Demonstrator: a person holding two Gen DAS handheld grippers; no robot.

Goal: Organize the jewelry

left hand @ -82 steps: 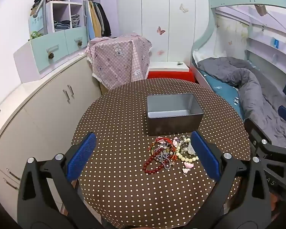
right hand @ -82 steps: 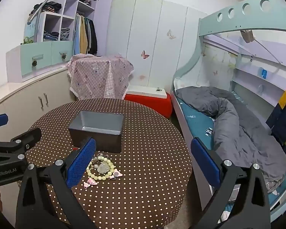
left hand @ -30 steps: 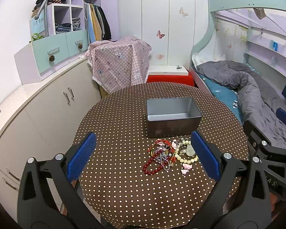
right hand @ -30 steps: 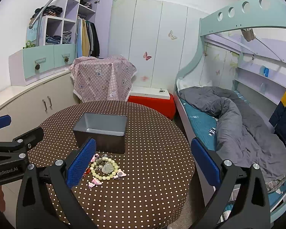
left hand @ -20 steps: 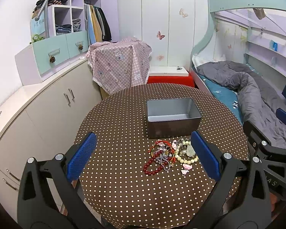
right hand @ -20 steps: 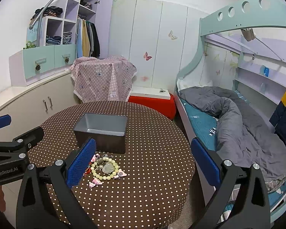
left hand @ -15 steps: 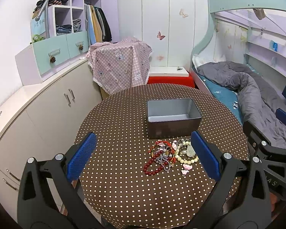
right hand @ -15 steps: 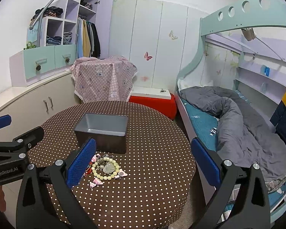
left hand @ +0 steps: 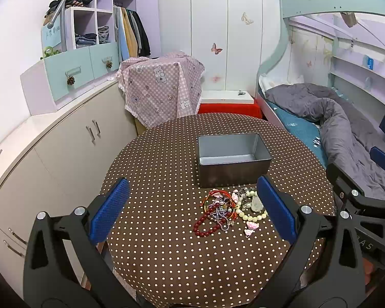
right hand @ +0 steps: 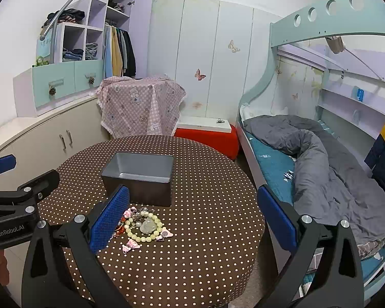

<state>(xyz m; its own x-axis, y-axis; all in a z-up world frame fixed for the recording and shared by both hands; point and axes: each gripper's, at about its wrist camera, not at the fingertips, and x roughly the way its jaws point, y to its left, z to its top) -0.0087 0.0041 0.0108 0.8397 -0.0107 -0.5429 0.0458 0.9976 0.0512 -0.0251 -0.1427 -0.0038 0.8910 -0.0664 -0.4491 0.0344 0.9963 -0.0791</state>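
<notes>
Blue-padded claws [left hand: 192, 211] spread wide, hovering

A round table [left hand: 151, 243] [right hand: 218, 231] wears a brown cloth with pale dots. On it stands 1 open grey tin [left hand: 233, 163] [right hand: 140, 181], nothing visible inside. Just in front of the tin lies a jewelry heap [left hand: 231, 209] [right hand: 142, 227]: a red bead bracelet [left hand: 205, 224], a pale green bead bracelet [left hand: 252, 213] [right hand: 143, 228], tangled chains, pink charms.
</notes>
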